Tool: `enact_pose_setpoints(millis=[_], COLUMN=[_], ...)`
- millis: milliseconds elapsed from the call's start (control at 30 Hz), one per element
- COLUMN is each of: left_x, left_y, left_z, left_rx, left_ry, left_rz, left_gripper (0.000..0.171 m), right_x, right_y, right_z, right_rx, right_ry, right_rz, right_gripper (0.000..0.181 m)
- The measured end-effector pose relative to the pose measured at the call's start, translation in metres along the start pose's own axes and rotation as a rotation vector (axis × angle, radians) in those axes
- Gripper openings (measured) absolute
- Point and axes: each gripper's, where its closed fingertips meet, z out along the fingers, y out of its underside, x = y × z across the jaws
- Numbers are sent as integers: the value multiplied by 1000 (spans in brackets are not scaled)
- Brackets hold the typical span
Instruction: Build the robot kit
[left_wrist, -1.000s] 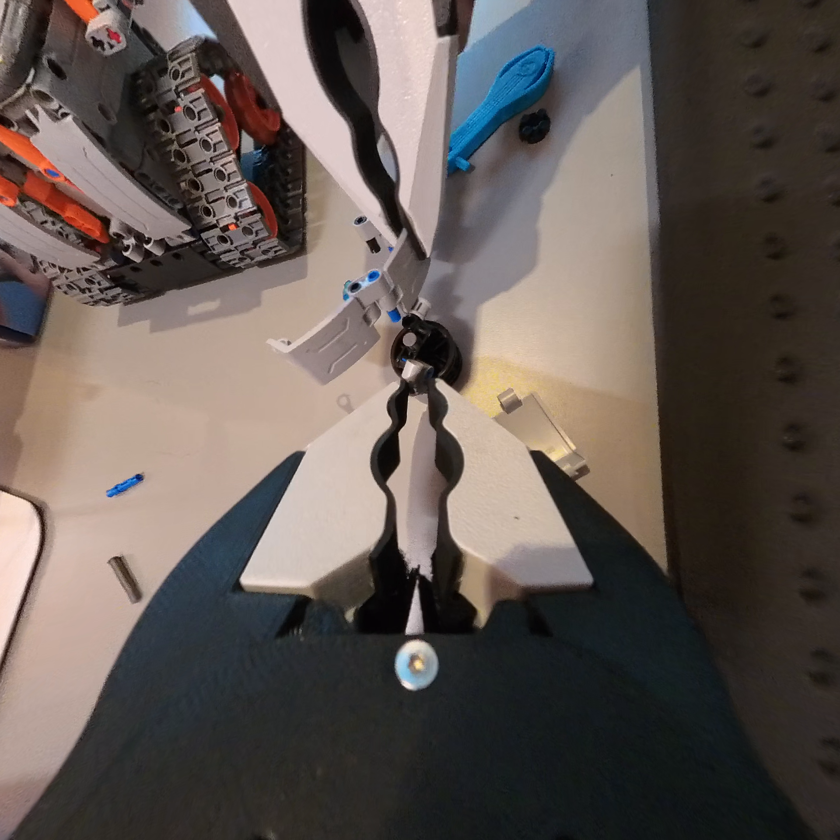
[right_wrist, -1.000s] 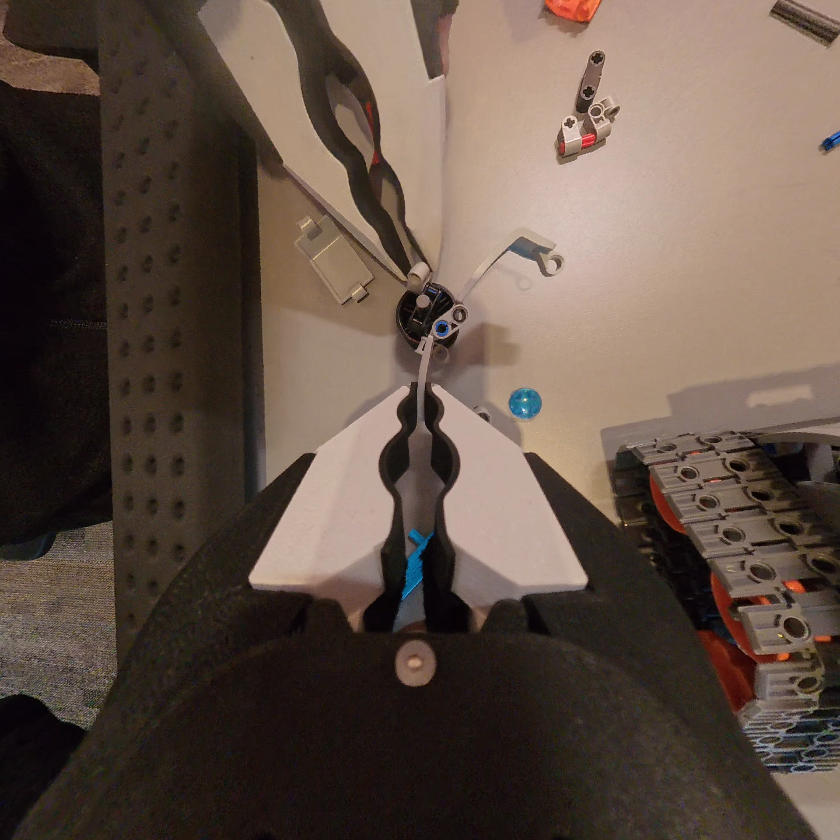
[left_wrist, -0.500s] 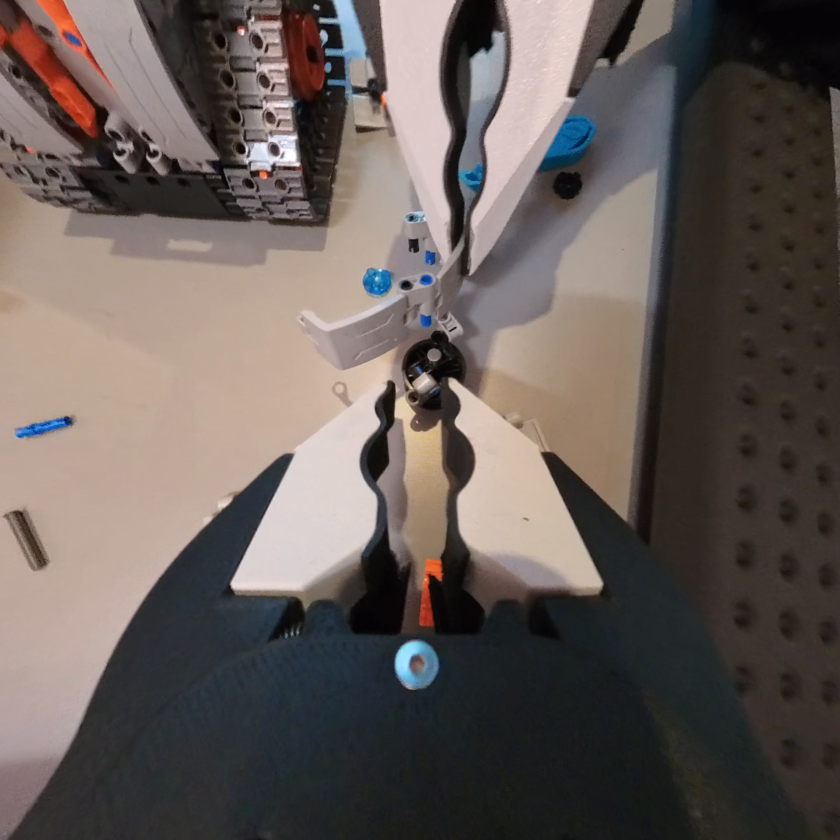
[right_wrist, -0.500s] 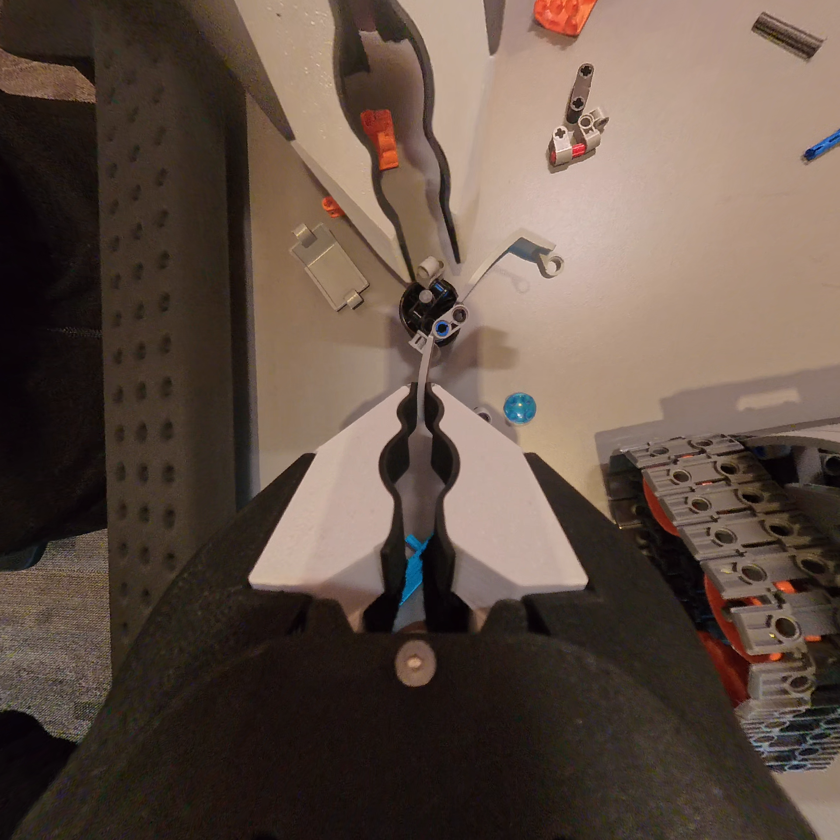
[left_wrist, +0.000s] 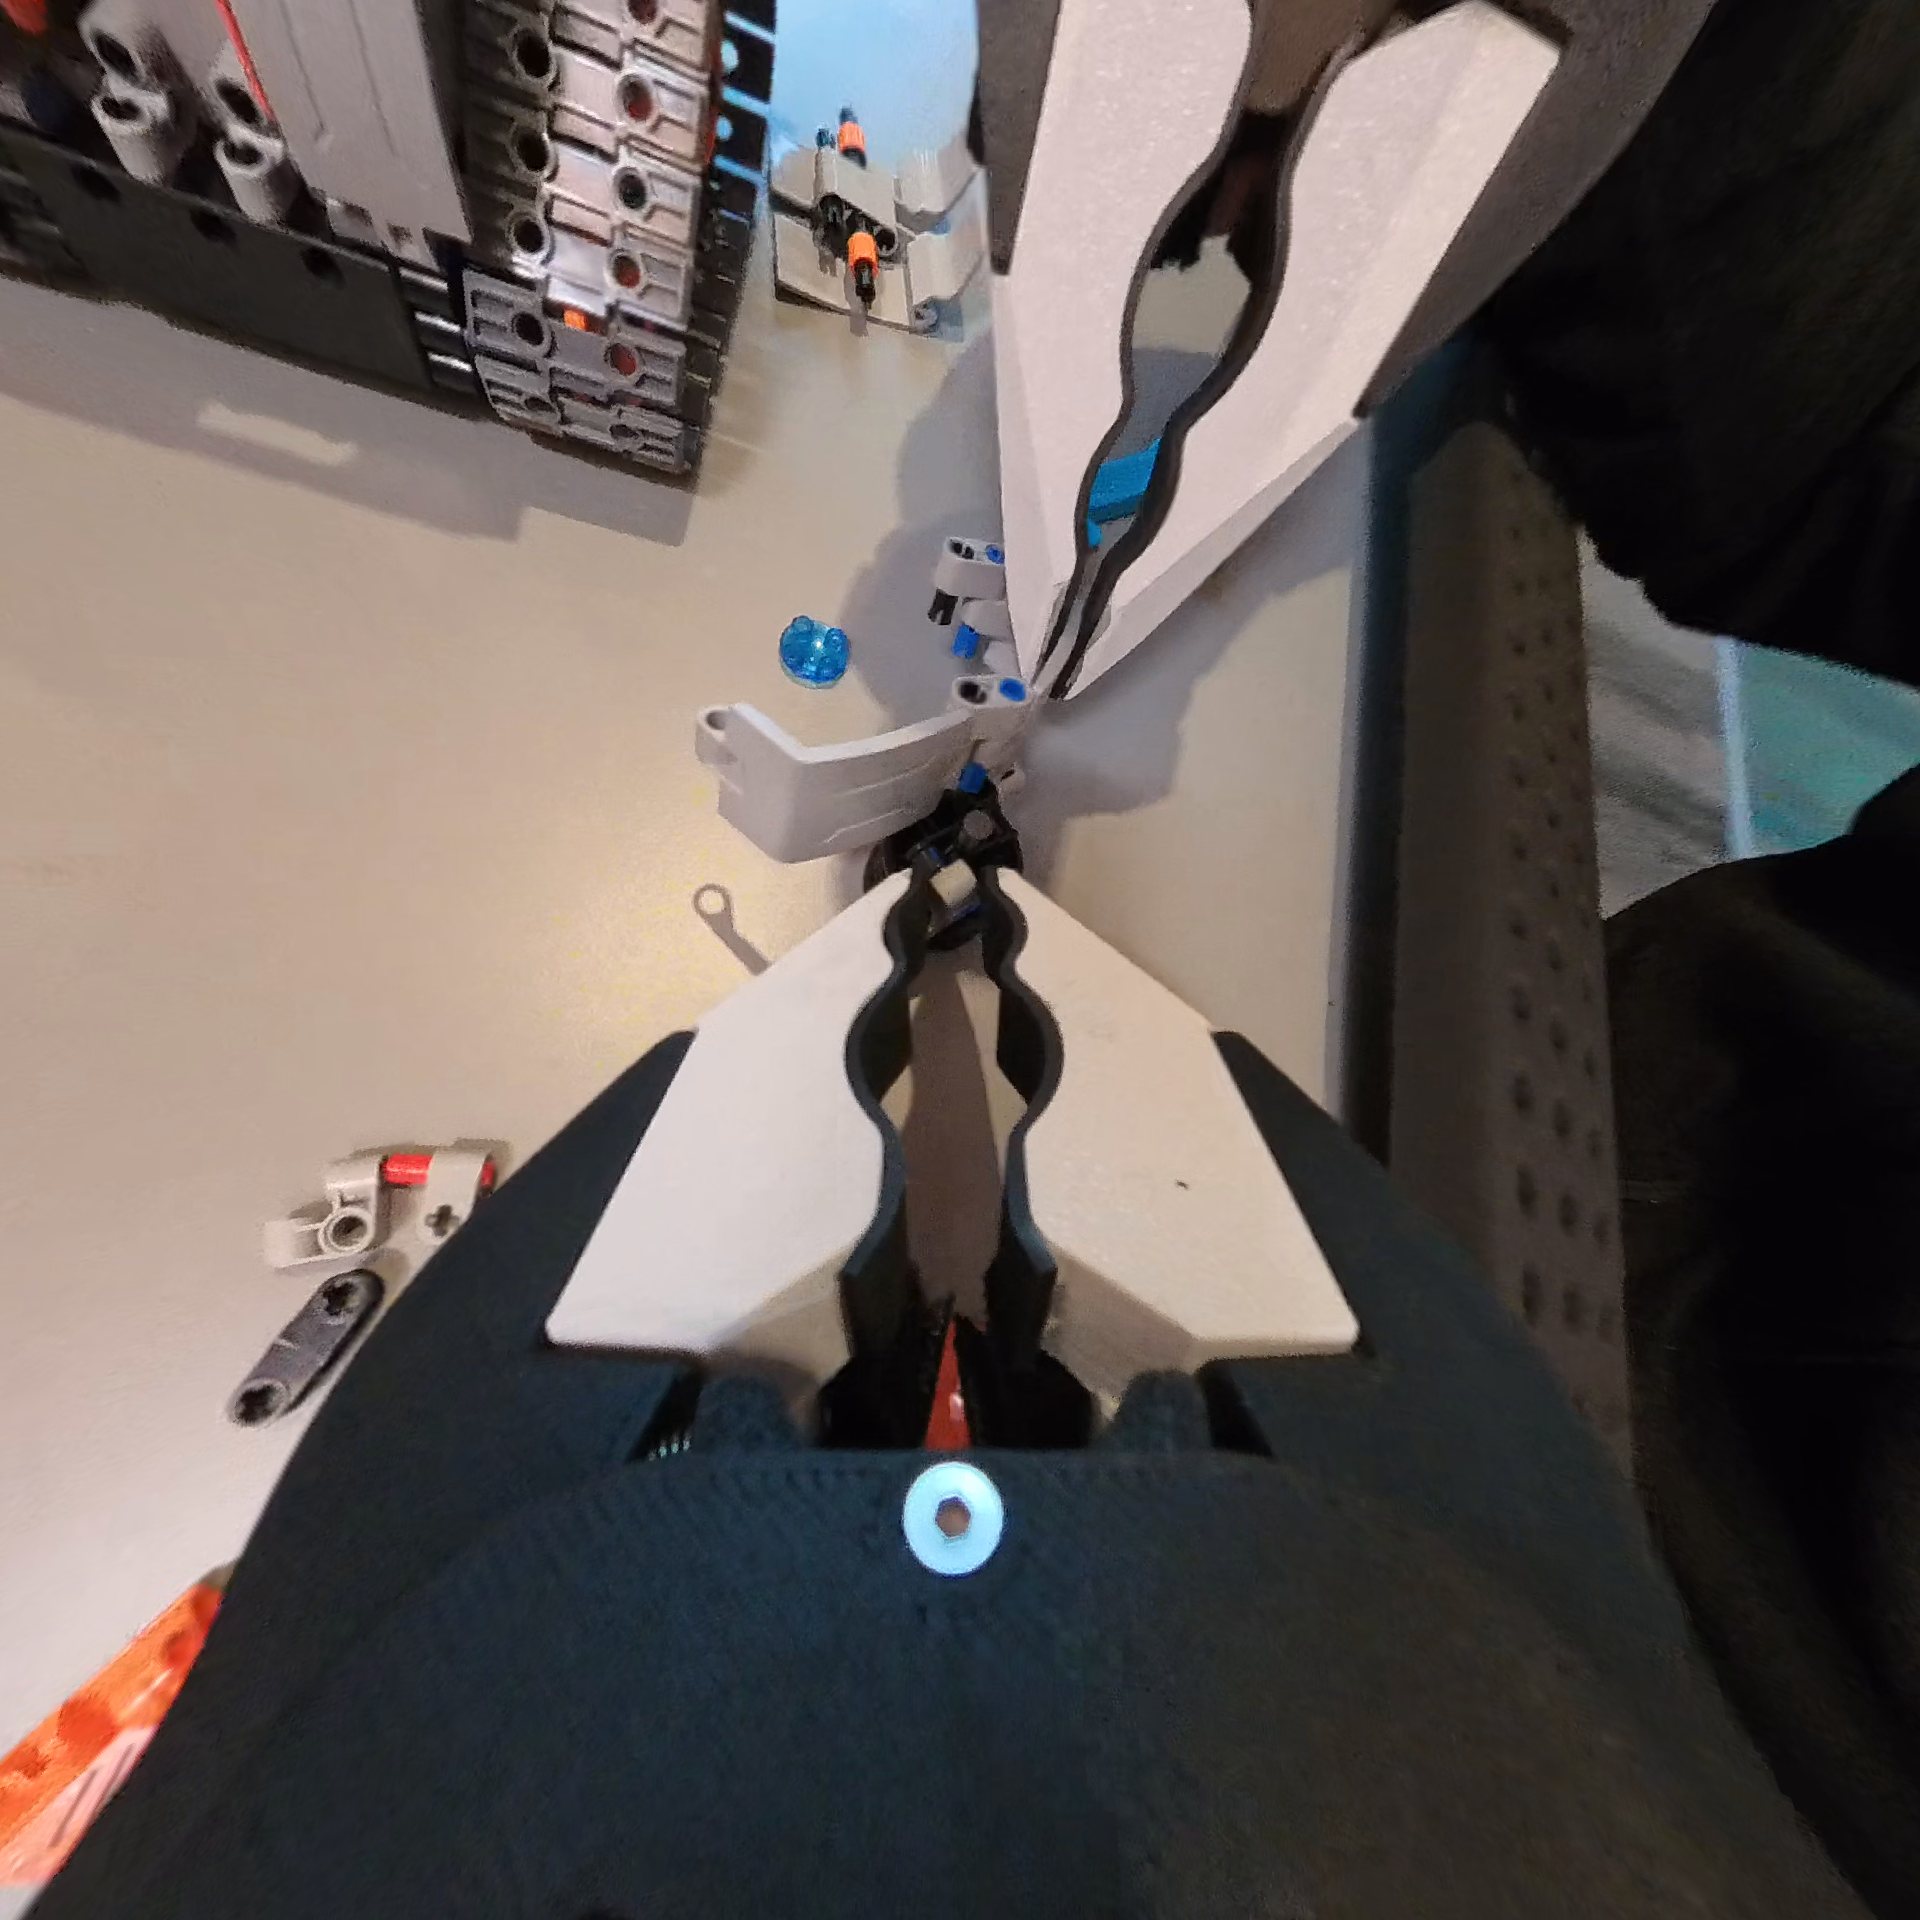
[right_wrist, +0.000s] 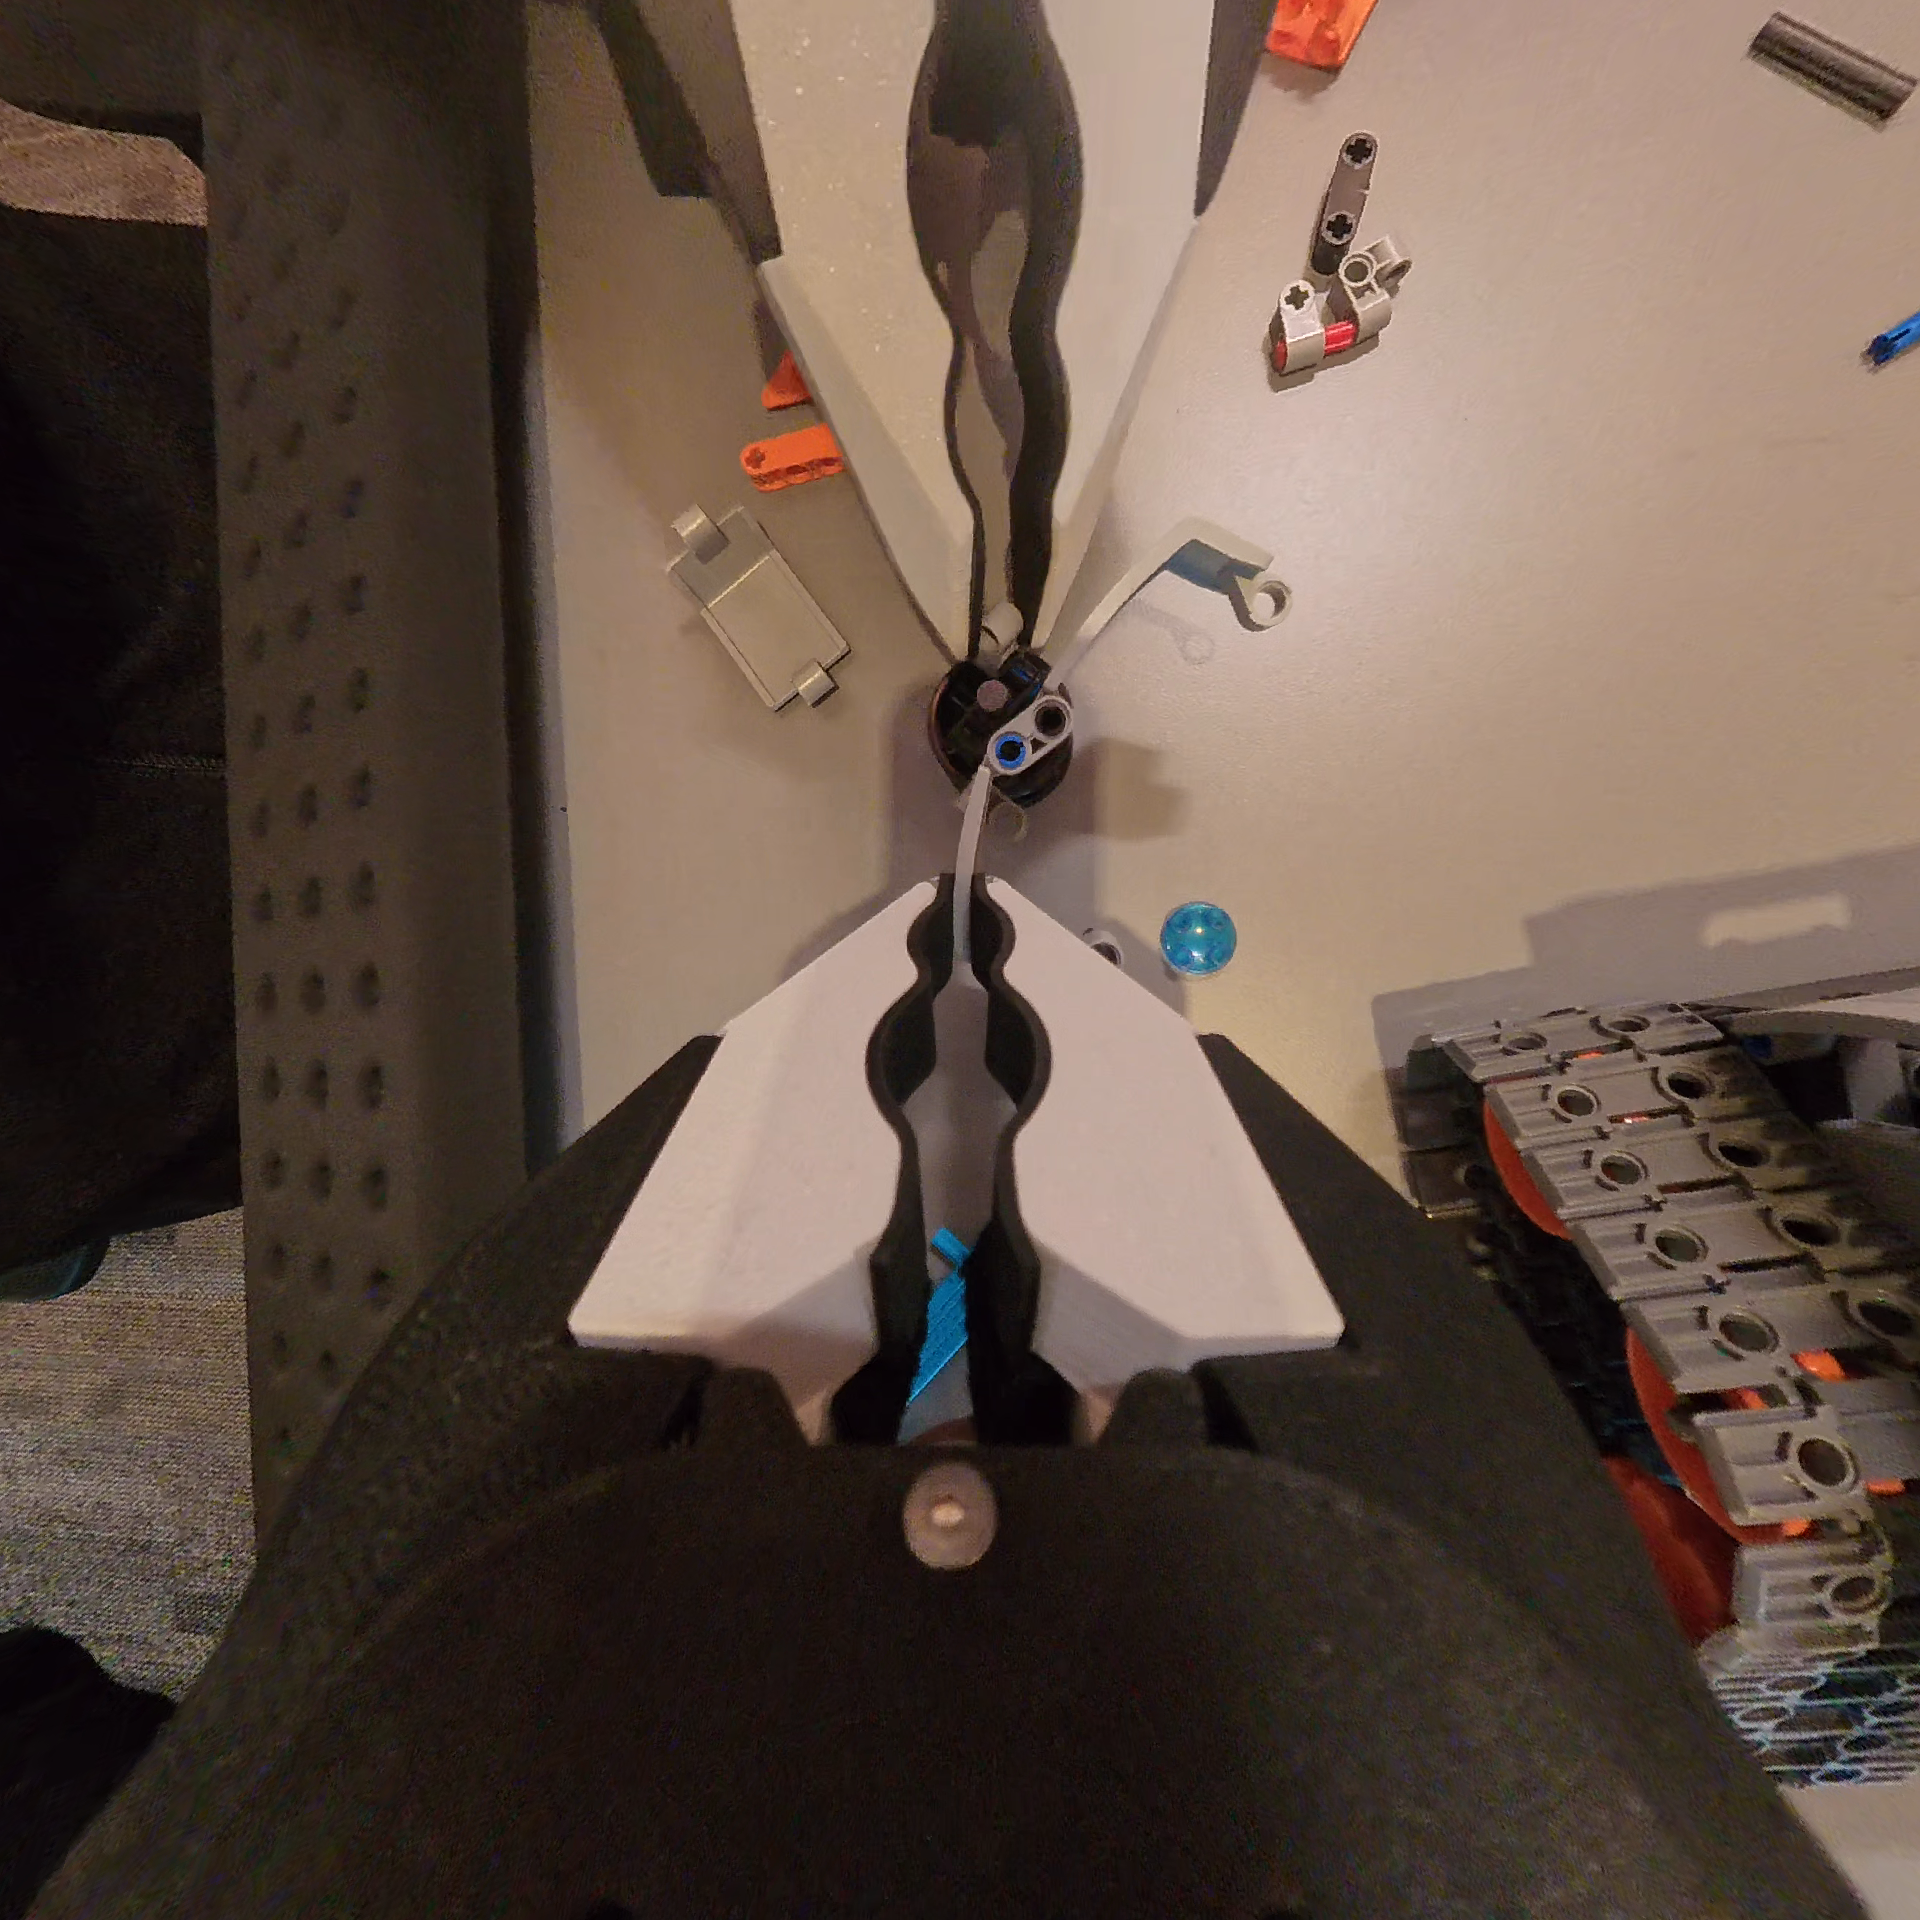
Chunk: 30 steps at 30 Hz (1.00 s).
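surface: beige table (right_wrist: 1558, 675) | on it: tracked brick vehicle (right_wrist: 1714, 1247), blue round stud (right_wrist: 1198, 939), grey flat hinge plate (right_wrist: 758, 613), 2 orange beams (right_wrist: 792, 457), grey-red connector cluster (right_wrist: 1335, 312), dark rod (right_wrist: 1829, 57)

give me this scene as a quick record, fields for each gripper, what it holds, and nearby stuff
left gripper: shut on small grey connector of black round part
right gripper: shut on curved grey panel
contact: panel and black round part meet between the two grippers
nearby: blue round stud, flat grey hinged plate, tracked model
surface: beige table
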Motion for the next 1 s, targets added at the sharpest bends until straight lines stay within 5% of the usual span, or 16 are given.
enact_pose_setpoints(millis=[767,1000], left_x=[-23,-24], left_y=[7,0], left_z=[-5,-3], left_rx=[47,41], left_ry=[200,202], left_rz=[-298,-205], left_gripper=[7,7], right_x=[19,25], right_y=[1,1], right_z=[2,3], right_rx=[-6,-3], right_ry=[-7,-25], right_rz=[25,21], right_gripper=[0,0])
